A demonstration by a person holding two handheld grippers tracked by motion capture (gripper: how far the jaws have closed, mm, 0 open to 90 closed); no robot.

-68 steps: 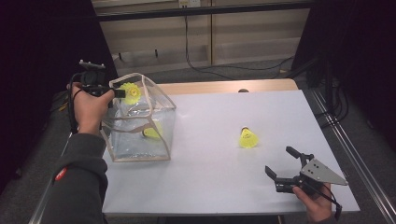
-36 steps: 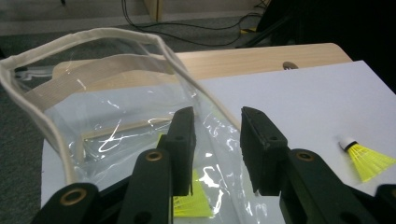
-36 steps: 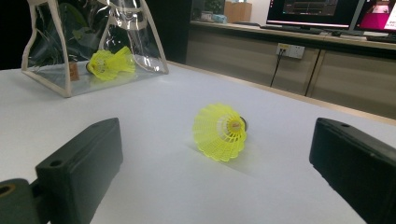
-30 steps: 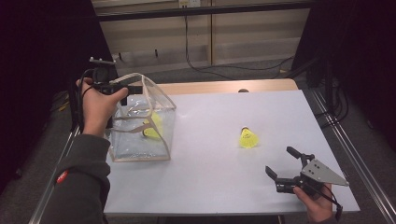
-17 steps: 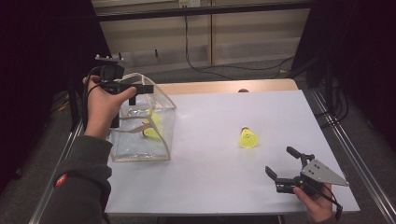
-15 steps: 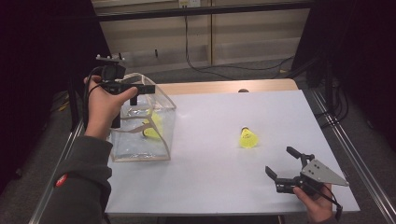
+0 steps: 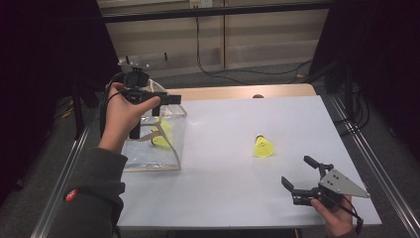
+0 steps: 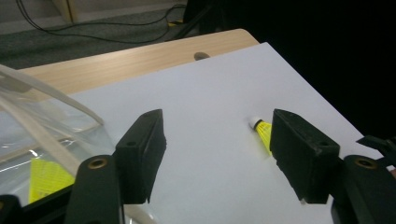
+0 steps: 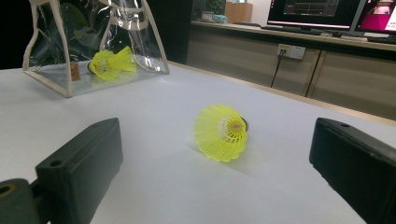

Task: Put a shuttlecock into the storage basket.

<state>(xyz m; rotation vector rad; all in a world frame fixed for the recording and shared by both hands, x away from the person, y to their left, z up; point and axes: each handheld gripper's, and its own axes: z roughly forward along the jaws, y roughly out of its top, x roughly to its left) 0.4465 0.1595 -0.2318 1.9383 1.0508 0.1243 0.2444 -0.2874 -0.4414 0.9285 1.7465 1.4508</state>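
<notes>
One yellow shuttlecock on its side mid-worktop; another inside clear bag at 9 o'clock.

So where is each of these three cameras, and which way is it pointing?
High view: above the person's side, looking forward and down on the white table; forearms, hands, left gripper and right gripper show.
Left gripper view: rides that gripper beside the clear bag, facing across the table; its black jaws show.
Right gripper view: low near the tabletop, facing the bag; its jaws show.
All three share the loose yellow shuttlecock.
</notes>
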